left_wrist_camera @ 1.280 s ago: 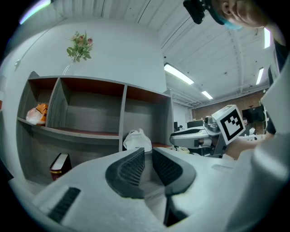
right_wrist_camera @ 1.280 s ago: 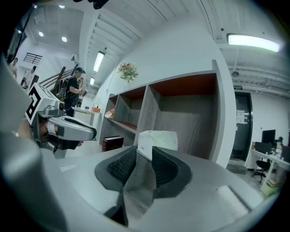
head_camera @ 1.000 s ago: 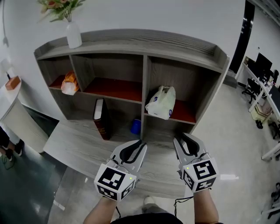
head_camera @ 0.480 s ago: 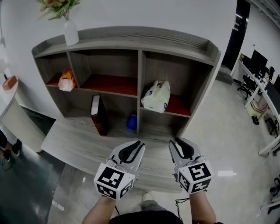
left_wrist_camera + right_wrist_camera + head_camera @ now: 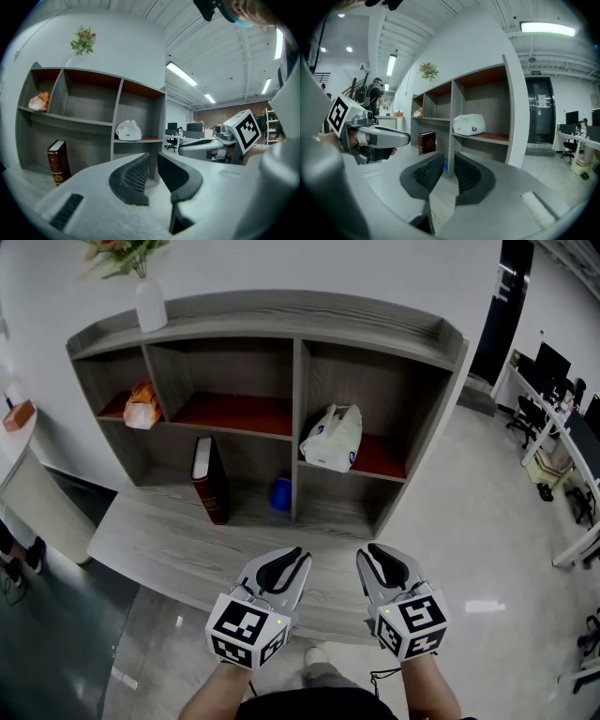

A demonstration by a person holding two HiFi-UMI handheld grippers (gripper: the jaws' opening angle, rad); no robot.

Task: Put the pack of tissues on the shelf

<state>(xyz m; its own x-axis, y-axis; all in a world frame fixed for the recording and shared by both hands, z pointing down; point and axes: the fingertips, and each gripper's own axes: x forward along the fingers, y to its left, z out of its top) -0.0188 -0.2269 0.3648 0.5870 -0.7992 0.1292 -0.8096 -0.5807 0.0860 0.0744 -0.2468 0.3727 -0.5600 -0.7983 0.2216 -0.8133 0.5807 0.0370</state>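
Note:
The pack of tissues, a white plastic-wrapped bundle with a blue mark, lies on the red board of the shelf's upper right compartment. It also shows in the left gripper view as the white pack and in the right gripper view as the pack. My left gripper hovers over the front of the wooden base, well short of the shelf, its jaws a narrow gap apart and empty. My right gripper hangs beside it. Its jaws have just been closing, and nothing lies between the pads.
A dark red book stands in the lower left compartment, a small blue thing by the divider. An orange and white bag lies upper left. A white vase stands on top. A white round table is at left.
Both grippers have drawn back from the shelf and sunk a little. The right gripper's jaws have narrowed. The pack stays on its shelf.

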